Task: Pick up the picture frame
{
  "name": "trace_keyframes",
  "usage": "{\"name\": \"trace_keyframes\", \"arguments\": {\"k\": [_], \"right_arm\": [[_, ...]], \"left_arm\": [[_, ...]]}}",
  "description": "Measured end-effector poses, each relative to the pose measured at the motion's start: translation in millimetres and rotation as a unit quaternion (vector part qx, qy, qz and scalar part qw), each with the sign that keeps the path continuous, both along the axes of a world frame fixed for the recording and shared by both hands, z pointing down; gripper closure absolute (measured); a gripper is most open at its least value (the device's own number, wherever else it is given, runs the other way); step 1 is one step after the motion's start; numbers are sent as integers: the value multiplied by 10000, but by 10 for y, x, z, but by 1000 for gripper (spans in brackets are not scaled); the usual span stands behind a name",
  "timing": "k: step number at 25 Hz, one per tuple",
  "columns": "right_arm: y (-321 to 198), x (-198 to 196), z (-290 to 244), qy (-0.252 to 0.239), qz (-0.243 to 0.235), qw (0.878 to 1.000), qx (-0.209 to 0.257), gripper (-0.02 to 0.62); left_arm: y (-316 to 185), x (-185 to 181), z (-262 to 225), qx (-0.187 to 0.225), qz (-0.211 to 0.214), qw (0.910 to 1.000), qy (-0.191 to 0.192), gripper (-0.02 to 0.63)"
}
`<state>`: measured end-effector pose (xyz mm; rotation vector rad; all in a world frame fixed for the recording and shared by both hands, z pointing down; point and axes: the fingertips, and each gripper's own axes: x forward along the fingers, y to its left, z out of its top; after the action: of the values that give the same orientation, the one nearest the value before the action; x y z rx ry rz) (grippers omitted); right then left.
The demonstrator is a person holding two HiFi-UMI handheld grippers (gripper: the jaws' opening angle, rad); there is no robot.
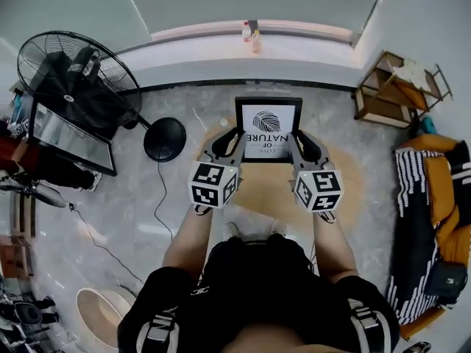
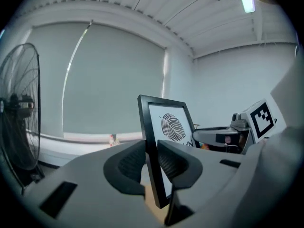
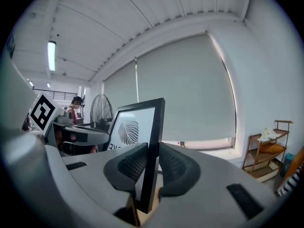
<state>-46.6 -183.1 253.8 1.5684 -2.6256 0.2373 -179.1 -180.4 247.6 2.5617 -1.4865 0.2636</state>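
A black picture frame (image 1: pixel 268 129) with a leaf print on white is held up in the air in front of the person, high above the floor. My left gripper (image 1: pixel 238 136) is shut on the frame's left edge, and my right gripper (image 1: pixel 296 137) is shut on its right edge. In the left gripper view the frame (image 2: pixel 161 141) stands upright between the dark pads, with the other gripper (image 2: pixel 223 136) beyond it. In the right gripper view the frame (image 3: pixel 142 141) is clamped edge-on between the pads.
A standing fan (image 1: pixel 81 79) with a round base (image 1: pixel 164 139) is at the left. A wooden shelf (image 1: pixel 394 87) stands at the right wall, and striped and orange cushions (image 1: pixel 427 219) lie at the right. A window ledge (image 1: pixel 250 39) runs along the far wall.
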Motion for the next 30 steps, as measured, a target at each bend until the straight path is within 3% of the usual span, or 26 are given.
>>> {"name": "trace_keyframes", "arguments": {"k": [6, 10, 20, 30], "right_arm": [[309, -95, -1056, 156, -8, 9931, 1159, 508], [516, -64, -1339, 122, -63, 9883, 1518, 506], [539, -105, -1370, 74, 102, 9901, 1395, 506], [551, -113, -1295, 39, 197, 9921, 1237, 506]], "left_arm": [[342, -92, -990, 1012, -52, 9948, 108, 515], [567, -62, -1286, 1431, -85, 9897, 47, 514], [538, -101, -1342, 1444, 91, 9892, -250, 509], [539, -108, -1296, 1401, 150, 9896, -289, 508]]}}
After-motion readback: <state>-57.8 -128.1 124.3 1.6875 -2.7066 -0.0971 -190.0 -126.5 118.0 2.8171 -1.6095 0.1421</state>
